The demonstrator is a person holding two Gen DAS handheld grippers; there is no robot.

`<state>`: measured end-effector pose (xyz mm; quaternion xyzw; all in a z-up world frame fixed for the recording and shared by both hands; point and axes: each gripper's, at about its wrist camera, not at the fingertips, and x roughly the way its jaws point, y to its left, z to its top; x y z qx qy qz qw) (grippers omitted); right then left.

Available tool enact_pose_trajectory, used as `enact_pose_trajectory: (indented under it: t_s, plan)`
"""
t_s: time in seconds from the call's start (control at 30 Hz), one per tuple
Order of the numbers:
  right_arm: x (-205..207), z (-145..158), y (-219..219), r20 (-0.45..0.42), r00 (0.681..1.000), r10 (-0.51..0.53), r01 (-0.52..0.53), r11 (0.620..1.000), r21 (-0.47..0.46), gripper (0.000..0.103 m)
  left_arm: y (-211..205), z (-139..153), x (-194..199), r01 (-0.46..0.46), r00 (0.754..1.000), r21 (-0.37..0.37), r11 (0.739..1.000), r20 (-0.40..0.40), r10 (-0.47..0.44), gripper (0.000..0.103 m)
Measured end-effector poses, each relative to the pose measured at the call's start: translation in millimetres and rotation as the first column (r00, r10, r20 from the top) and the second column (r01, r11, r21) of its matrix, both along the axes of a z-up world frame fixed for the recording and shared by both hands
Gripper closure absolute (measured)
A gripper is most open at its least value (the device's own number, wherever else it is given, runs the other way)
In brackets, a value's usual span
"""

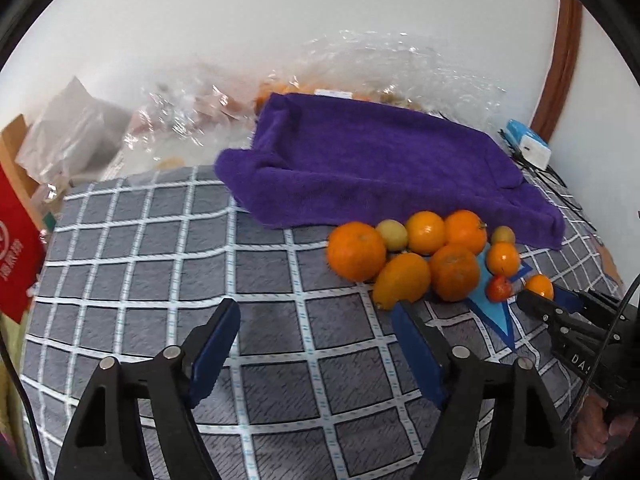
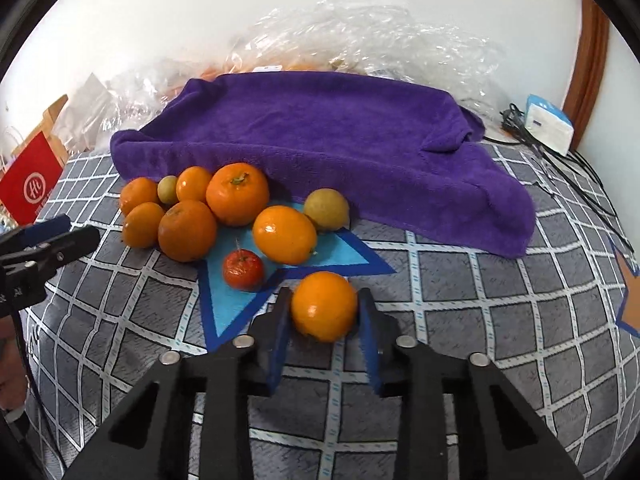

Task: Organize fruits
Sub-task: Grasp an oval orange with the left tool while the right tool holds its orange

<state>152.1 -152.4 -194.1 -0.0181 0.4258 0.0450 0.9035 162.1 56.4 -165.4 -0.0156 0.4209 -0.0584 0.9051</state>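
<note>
Gripping an orange [image 2: 324, 306], right gripper [image 2: 325, 312]; checked cloth [image 2: 500, 320] bare rightward.

Contents of the clear plastic bags [image 2: 360, 28] behind the purple towel [image 2: 320, 136] were blurred and partly hidden by it. What the towel covered could not be told. The red bag [image 1: 16, 240] left of the towel was cut off at the edge.

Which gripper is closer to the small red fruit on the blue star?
Right. The right gripper, shut on an orange, sits just beside the small red fruit; the left gripper stands open, farther off past the fruit pile.
</note>
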Motion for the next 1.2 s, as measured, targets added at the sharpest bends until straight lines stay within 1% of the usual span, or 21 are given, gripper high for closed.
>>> enact_pose_trajectory:
  t_s: [0.1,0.2,0.27,0.33,0.47,0.7,0.77,0.83,0.97,1.07,1.13,1.17,1.2]
  plan:
    - [-0.3,-1.5,-7.8,-0.006,1.0,-0.021,0.021,1.0,-0.008,0.072,-1.1,-8.1,2.1,0.016,1.0,-0.003,1.0,-0.007,-0.016,0.028]
    - [1.2,-2.1,-6.6,0.003,1.0,-0.016,0.016,0.999,-0.034,0.072,0.3,-14.8,3.6,0.005,1.0,-0.003,1.0,-0.01,-0.005,0.028]
    - [1.7,-2.4,-5.0,0.008,1.0,-0.013,0.013,0.999,-0.045,0.069,2.7,-16.0,3.5,-0.005,1.0,-0.013,1.0,-0.012,0.005,0.028]
    - [3.9,-2.8,-4.4,0.016,0.999,-0.028,0.029,0.998,-0.06,0.059,4.5,-17.3,1.9,-0.007,1.0,-0.016,1.0,-0.01,0.007,0.028]
    - [5.9,-3.7,-6.4,0.024,0.999,-0.032,0.033,0.999,-0.04,0.059,4.0,-19.9,-0.1,-0.018,1.0,0.001,1.0,-0.006,0.018,0.028]
    - [5.2,-4.0,-6.2,0.027,0.999,-0.03,0.031,0.999,-0.04,0.059,5.9,-20.0,-0.3,-0.021,1.0,-0.024,0.999,-0.01,0.021,0.028]
    - [5.1,-4.2,-7.7,0.025,0.999,-0.027,0.027,0.999,-0.023,0.059,7.6,-19.7,-0.3,-0.022,1.0,-0.035,0.999,-0.011,0.021,0.028]
    - [4.9,-3.9,-12.3,0.025,0.999,-0.027,0.027,1.0,0.009,0.059,8.9,-20.0,-0.2,-0.019,1.0,-0.041,0.999,-0.013,0.019,0.025]
    - [4.6,-3.4,-18.9,0.027,0.999,-0.038,0.036,0.998,0.052,0.059,6.3,-19.8,-0.8,-0.018,1.0,-0.022,1.0,-0.016,0.017,0.024]
    - [5.0,-3.5,-20.8,0.029,0.999,-0.043,0.041,0.997,0.066,0.06,6.8,-18.5,-0.2,-0.019,1.0,-0.038,0.999,-0.011,0.019,0.024]
    - [4.9,-3.6,-19.6,0.03,0.998,-0.047,0.045,0.997,0.055,0.069,8.9,-17.9,-1.1,-0.022,1.0,-0.054,0.998,-0.007,0.021,0.024]
    - [4.4,-3.6,-19.2,0.031,0.998,-0.052,0.05,0.998,0.046,0.072,9.8,-17.5,-1.5,-0.021,1.0,-0.061,0.998,-0.005,0.021,0.024]
    - [3.9,-3.4,-19.3,0.031,0.998,-0.055,0.054,0.998,0.042,0.072,10.0,-17.0,-2.0,-0.016,1.0,-0.069,0.997,-0.003,0.016,0.025]
